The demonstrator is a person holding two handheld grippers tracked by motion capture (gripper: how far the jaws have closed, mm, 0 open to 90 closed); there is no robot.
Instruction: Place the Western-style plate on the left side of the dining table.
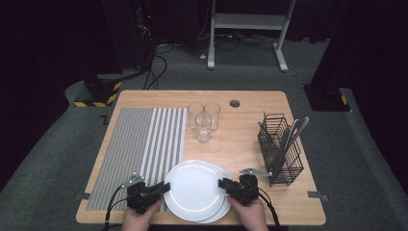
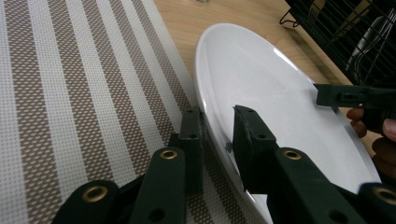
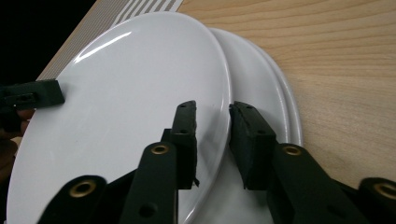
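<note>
At the near edge of the table [image 1: 250, 144], about six o'clock from its middle, the top plate [image 1: 195, 188] lies on a stack of plates [image 1: 222, 208] and sits shifted toward nine o'clock, so its left rim overhangs the striped placemat [image 1: 139, 154]. That offset leaves both sides of its rim free to be gripped. The left tongs [image 1: 166, 187] straddle the rim at nine o'clock, one jaw over the plate and one under it, narrowed around the edge; whether the pads press yet I cannot tell. The right tongs [image 1: 222, 184] straddle the rim at three o'clock in the same way, drawn in close around it, one jaw slipped between the top plate and the one below. Gripping opposite sides looks meant to keep the plate level for a lift, probably onto the placemat. Farther out, three glasses [image 1: 203, 118] stand clustered at twelve o'clock from the plates, and a wire cutlery basket [image 1: 280, 150] with utensils stands at two o'clock, a fork [image 1: 255, 171] lying beside its base
</note>
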